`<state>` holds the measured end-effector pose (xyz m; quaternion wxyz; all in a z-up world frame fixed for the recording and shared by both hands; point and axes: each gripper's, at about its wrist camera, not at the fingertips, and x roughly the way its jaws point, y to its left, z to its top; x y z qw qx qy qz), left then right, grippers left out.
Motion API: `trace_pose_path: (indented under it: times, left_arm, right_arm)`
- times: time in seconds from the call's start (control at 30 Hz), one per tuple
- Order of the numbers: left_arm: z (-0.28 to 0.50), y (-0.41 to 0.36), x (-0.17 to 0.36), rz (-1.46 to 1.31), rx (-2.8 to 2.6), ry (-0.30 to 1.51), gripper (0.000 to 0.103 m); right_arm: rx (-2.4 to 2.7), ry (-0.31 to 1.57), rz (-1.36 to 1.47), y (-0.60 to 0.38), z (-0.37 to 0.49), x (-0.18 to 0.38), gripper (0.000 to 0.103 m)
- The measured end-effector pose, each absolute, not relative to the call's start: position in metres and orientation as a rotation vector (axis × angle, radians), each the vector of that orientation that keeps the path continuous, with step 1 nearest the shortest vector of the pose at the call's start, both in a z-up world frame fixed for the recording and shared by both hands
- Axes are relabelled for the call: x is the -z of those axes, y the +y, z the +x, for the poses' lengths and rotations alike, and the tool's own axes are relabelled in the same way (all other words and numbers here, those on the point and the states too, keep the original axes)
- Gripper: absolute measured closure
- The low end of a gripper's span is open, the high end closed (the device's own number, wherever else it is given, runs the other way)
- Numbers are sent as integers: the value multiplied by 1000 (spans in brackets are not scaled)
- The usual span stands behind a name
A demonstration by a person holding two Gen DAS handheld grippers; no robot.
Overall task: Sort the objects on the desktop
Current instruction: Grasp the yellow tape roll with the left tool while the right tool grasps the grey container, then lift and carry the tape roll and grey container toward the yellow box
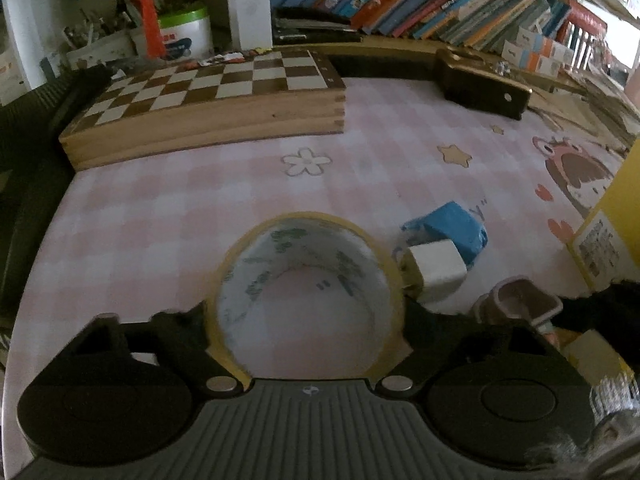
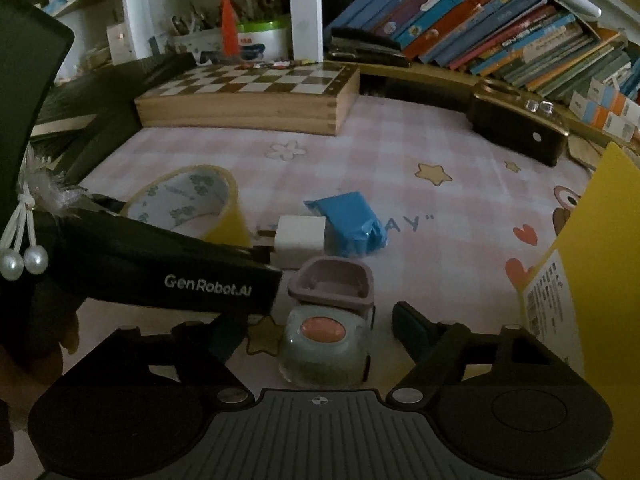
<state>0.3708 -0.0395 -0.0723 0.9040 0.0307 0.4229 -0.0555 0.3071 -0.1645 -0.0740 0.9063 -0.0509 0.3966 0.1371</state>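
In front of the chessboard (image 1: 208, 96), left gripper (image 1: 306, 320) clamped the tape roll (image 1: 304, 280); right gripper (image 2: 316, 332) straddled the small sharpener-like gadget (image 2: 326, 332), pads apart from it; next: close, lift.

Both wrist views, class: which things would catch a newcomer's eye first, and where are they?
The yellow-edged roll of clear tape stands out, sitting between the left gripper fingers on the pink checked table mat. Behind it lies the wooden chessboard box; right of the tape sit a white charger plug and crumpled blue packet.
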Motion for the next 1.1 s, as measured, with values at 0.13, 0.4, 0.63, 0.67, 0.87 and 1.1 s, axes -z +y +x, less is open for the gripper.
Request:
trace_pose_path:
  times: [0.13, 0.4, 0.63, 0.67, 0.87, 1.1]
  left_arm:
    - [372, -37, 70, 49, 114, 887, 22]
    - [351, -17, 45, -57, 102, 850, 23]
    - [321, 0, 16, -137, 99, 789, 23]
    - [316, 1, 13, -143, 97, 783, 23]
    - [285, 9, -4, -176, 114, 747, 23]
    - [252, 20, -23, -212, 124, 701, 23]
  right_arm:
    - [-302, 806, -109, -165, 307, 72, 60]
    - [-315, 801, -89, -169, 301, 65, 60]
    - [-307, 776, -76, -174, 289, 49, 60]
    - [-303, 776, -70, -175, 287, 47, 60]
    - [-282, 754, -24, -184, 275, 28, 60]
    - [-290, 702, -1, -195, 254, 0, 60]
